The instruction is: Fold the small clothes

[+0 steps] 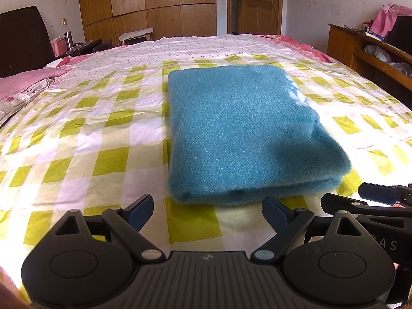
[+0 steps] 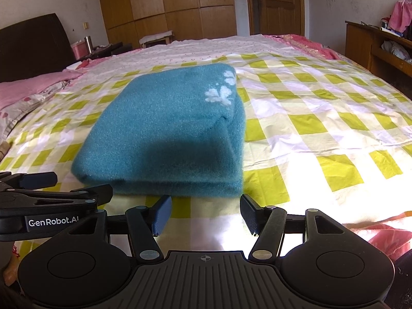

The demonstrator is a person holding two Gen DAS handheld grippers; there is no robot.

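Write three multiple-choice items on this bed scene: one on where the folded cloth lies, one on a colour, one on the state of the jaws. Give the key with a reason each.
1. Where does the teal garment lie?
A. on the checked bedsheet
B. on a wooden chair
C. between the jaws

2. What colour is the flower motif on it?
A. red
B. white
C. black

3. How do the jaws of the left gripper and right gripper stand?
A. both shut on cloth
B. one open, one shut
C. both open and empty

Key: 1 A, it rests flat on the yellow-green checks; 2 B, pale petals show against the teal; 3 C, a gap with bare sheet shows between each pair.
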